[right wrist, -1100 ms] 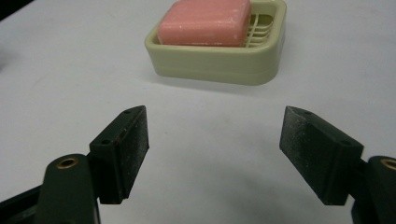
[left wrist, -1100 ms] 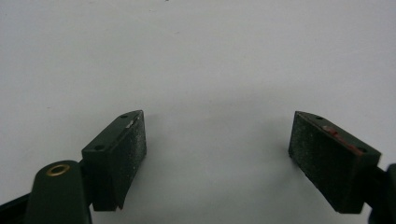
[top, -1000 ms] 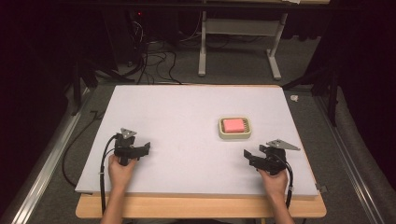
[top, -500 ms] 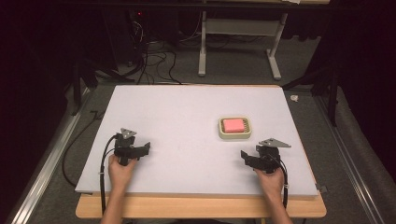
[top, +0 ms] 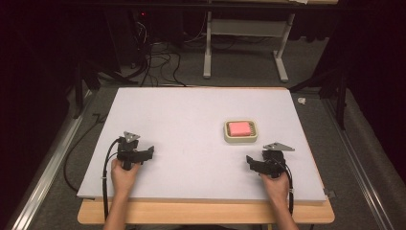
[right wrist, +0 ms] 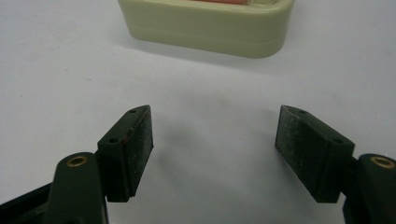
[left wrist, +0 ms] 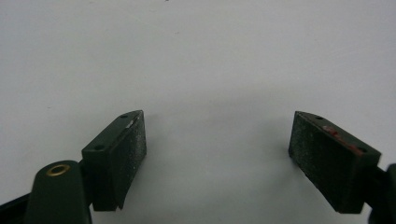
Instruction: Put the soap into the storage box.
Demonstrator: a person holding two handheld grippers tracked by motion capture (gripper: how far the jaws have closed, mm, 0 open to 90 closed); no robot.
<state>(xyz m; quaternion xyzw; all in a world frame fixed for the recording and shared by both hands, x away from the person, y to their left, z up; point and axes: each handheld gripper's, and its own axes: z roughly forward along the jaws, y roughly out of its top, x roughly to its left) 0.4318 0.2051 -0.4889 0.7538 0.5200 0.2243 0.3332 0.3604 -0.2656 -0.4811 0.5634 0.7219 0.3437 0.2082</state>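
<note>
Two handheld grippers, the left gripper (top: 143,154) at lower left and the right gripper (top: 253,163) at lower right, rest on one white table (top: 191,115). One cream tray (top: 241,139), right of centre, holds one pink block (top: 239,128). Two hands are visible.

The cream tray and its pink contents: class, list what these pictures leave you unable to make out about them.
- Cream tray, right gripper view: the picture's top edge cuts off its far side, leaving the near wall.
- Pink block, high view: too small to tell what it is or read its surface.
- The block's underside and depth, both views: hidden by the tray's rim.
- Small white thing on the floor, high view: too small to identify.
</note>
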